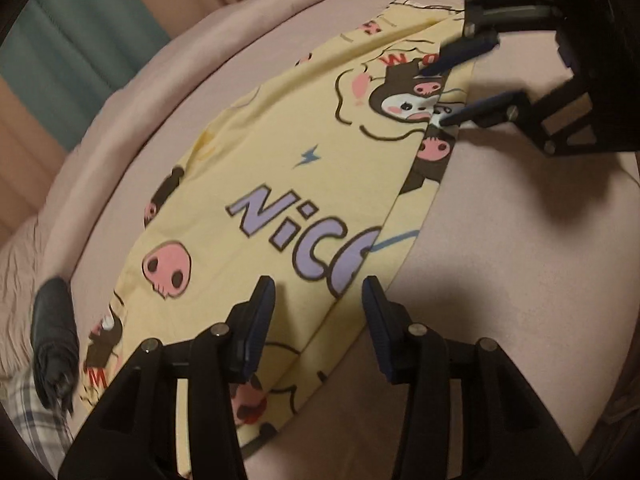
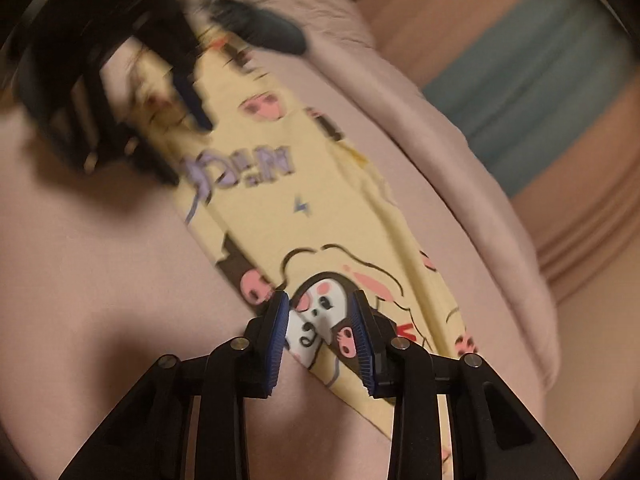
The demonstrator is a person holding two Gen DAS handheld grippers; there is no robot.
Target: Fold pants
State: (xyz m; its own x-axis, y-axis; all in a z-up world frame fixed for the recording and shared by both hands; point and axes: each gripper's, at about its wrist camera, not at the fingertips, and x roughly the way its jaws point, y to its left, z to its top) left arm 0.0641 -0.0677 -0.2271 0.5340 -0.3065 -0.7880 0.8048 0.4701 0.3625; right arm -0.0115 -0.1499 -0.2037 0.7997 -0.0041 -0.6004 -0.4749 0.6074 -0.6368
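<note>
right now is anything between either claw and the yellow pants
Nothing visible is. The yellow pants lie flat on the pink bed. The left claw is open directly over one end of them, and the right claw is open over the far end, with only bare fabric between its fingers.

Pink bed (image 1: 500, 240), teal curtain (image 1: 80, 40), dim light

Ahead of the left gripper (image 1: 318, 312), the flat yellow cartoon-print pants (image 1: 280, 184) offered no obstacle. A black folded umbrella (image 1: 54, 340) lay to its left, and bare pink bedsheet (image 1: 500, 260) to its right.
</note>
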